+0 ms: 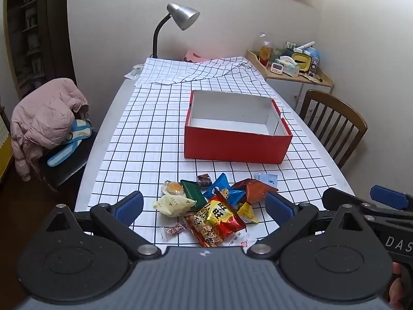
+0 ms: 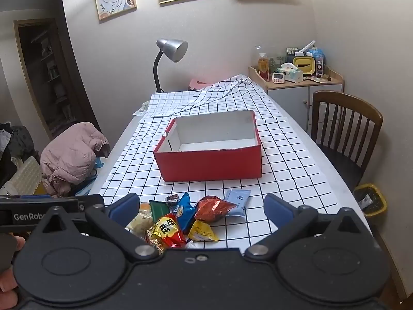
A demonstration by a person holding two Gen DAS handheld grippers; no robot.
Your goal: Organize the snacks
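A heap of wrapped snacks (image 1: 211,204) lies on the checked tablecloth near the front edge, among them a red-and-gold bag (image 1: 218,221), a blue packet (image 1: 224,190) and an orange-brown foil pack (image 1: 255,187). Behind it stands an empty red box (image 1: 236,144) with a white inside. My left gripper (image 1: 204,206) hovers open above the heap, holding nothing. In the right wrist view the same snacks (image 2: 180,219) lie before the red box (image 2: 210,164), and my right gripper (image 2: 202,209) is open and empty over them.
A desk lamp (image 1: 180,20) stands at the table's far end by a folded-back cloth (image 1: 196,71). A chair with a pink jacket (image 1: 44,121) is on the left, a wooden chair (image 1: 333,121) on the right. A cluttered cabinet (image 2: 299,77) and yellow bin (image 2: 370,199) sit beyond.
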